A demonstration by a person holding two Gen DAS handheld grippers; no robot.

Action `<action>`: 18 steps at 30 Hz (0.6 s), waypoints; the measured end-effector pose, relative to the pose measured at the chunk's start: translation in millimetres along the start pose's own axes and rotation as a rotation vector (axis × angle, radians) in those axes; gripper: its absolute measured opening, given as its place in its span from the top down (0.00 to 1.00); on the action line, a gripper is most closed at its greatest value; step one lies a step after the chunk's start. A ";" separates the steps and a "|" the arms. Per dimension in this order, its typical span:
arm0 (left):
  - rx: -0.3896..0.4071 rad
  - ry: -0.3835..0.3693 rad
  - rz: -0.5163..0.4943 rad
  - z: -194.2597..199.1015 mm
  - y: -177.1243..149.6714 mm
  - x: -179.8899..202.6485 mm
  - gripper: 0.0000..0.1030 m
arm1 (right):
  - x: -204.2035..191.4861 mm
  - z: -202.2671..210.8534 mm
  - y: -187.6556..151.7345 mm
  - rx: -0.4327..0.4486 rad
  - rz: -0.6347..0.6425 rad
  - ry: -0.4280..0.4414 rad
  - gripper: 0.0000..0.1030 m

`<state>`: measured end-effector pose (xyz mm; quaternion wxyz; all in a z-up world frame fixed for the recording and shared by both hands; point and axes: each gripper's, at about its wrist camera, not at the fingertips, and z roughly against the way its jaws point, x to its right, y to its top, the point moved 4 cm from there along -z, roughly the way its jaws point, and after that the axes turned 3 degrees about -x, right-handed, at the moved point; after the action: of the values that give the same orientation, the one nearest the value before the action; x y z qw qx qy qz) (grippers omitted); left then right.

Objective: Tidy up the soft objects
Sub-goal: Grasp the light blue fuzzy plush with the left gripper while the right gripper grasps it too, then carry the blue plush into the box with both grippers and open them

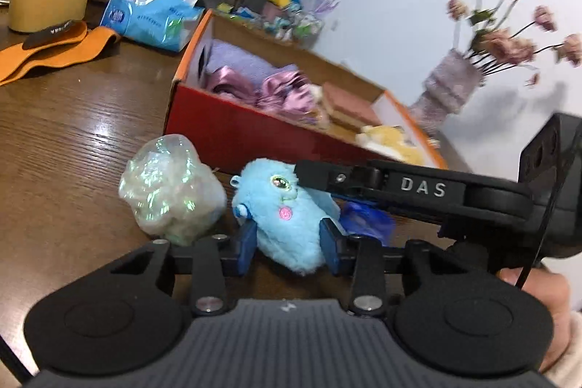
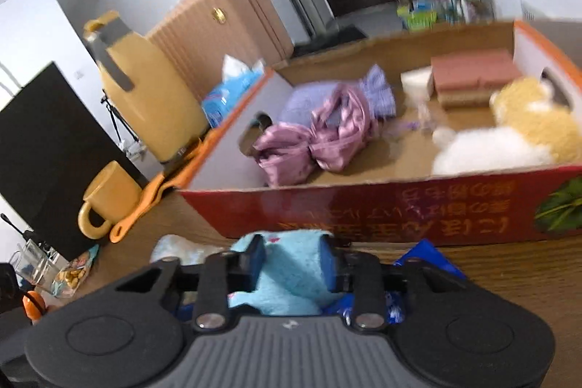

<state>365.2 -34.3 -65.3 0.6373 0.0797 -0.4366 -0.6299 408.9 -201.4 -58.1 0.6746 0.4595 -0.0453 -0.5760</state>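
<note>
A fluffy light-blue plush toy (image 1: pixel 287 217) lies on the wooden table in front of a red and orange cardboard box (image 1: pixel 254 137). My left gripper (image 1: pixel 287 248) has its blue pads against both sides of the toy's lower part. My right gripper (image 2: pixel 293 266) is also closed on the same plush toy (image 2: pixel 291 264); its arm crosses the left wrist view above the toy. An iridescent crumpled bag (image 1: pixel 171 188) sits just left of the toy. A blue wrapper (image 1: pixel 367 217) lies to its right. The box (image 2: pixel 363 206) holds purple satin cloth (image 2: pixel 327 137), sponges (image 2: pixel 469 79) and a yellow-white plush (image 2: pixel 509 130).
A yellow jug (image 2: pixel 145 93), a yellow mug (image 2: pixel 109 199), an orange mat (image 1: pixel 54 50) and a blue tissue pack (image 1: pixel 152 17) stand left of the box. A vase of dried flowers (image 1: pixel 454 86) stands behind the box's right end. A black box (image 2: pixel 47 148) is at far left.
</note>
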 end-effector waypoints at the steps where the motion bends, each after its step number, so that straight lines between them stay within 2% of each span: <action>1: 0.011 -0.008 -0.010 10.3 -1.8 3.5 0.63 | -8.2 15.1 -4.9 0.031 0.006 0.013 0.75; 3: 0.020 -0.020 -0.031 34.3 -11.5 9.6 0.63 | -22.6 41.0 -16.6 0.061 0.042 0.018 0.78; 5: -0.006 -0.044 -0.033 51.9 -27.4 13.4 0.63 | -33.0 66.2 -39.8 0.077 0.061 0.017 0.79; 11: -0.111 -0.058 -0.035 76.6 -85.3 15.0 0.64 | -28.8 104.5 -121.7 0.030 -0.062 0.010 0.83; 12: -0.110 -0.049 -0.038 78.5 -91.1 14.0 0.64 | -28.6 109.5 -132.8 0.021 -0.083 0.024 0.83; 14: -0.069 0.032 -0.068 82.1 -97.2 11.0 0.55 | -32.6 120.3 -150.9 0.022 -0.076 0.034 0.81; 15: -0.037 0.077 -0.073 86.1 -97.6 8.4 0.54 | -34.0 127.4 -156.2 0.037 -0.057 0.018 0.80; 16: -0.016 0.094 -0.074 90.4 -97.5 6.5 0.54 | -34.3 135.0 -159.4 0.056 -0.040 -0.002 0.80; 18: 0.006 0.077 -0.063 100.2 -96.7 4.5 0.51 | -30.4 143.0 -160.7 0.074 -0.048 -0.013 0.78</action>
<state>227.6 -11.9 -65.5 0.6331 0.1195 -0.4112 -0.6448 196.2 -243.9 -69.8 0.6428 0.4814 -0.0599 -0.5928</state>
